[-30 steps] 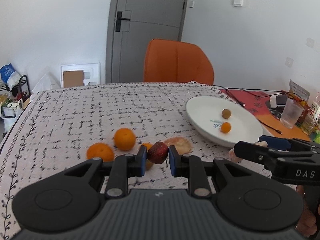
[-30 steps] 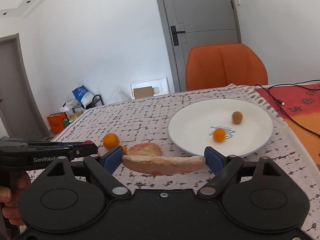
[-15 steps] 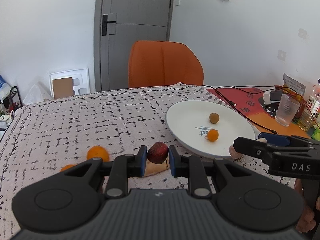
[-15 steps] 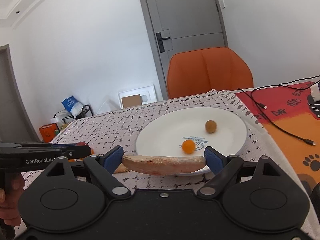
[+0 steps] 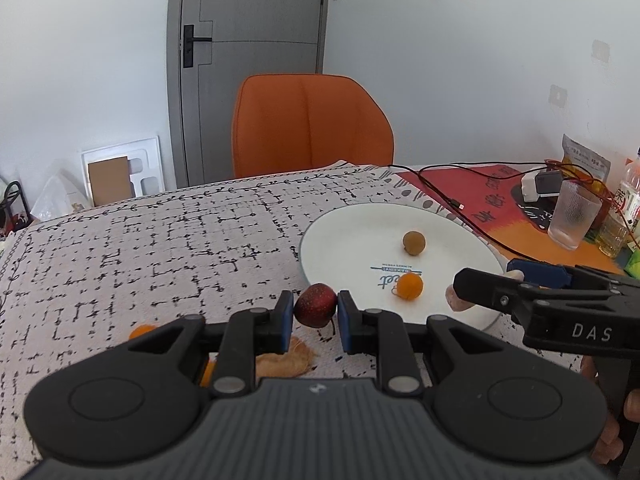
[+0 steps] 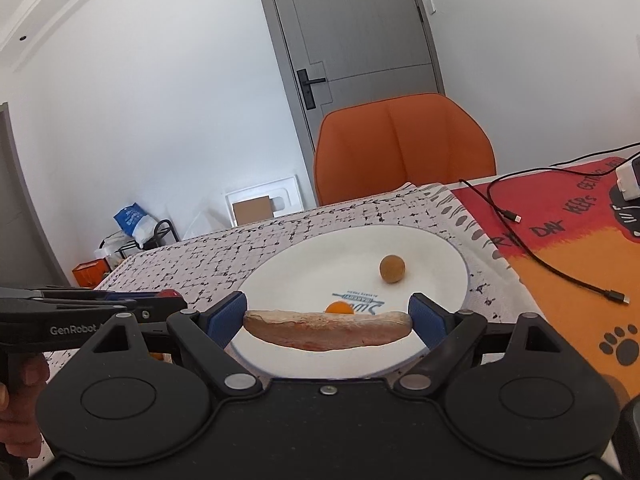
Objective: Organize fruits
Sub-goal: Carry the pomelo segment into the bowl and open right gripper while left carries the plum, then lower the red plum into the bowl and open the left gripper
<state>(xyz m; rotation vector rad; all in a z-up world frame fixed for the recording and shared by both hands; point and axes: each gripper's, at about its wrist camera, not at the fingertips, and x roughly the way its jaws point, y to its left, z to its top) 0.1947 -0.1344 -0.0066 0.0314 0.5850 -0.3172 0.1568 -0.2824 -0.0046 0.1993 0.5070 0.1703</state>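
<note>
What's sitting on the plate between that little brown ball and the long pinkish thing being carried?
A small orange fruit, beside the blue printed logo on the white plate, seen in the right wrist view.

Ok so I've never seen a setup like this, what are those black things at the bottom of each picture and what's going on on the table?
Those black things are hand-held grippers, tongs with two fingers, one in each of a person's hands. Each carries a camera that looks forward along its fingers, so each picture is taken from one gripper.

In the left wrist view, the left gripper is shut on a small dark red fruit. In the right wrist view, the right gripper clamps a long pinkish sweet potato by its two ends, over the near rim of the plate.

The table has a black-and-white patterned cloth. On it stands a white plate holding a small orange fruit and a small brown round fruit. More orange fruit lies on the cloth, partly hidden behind the left gripper. An orange chair stands behind the table.
</note>
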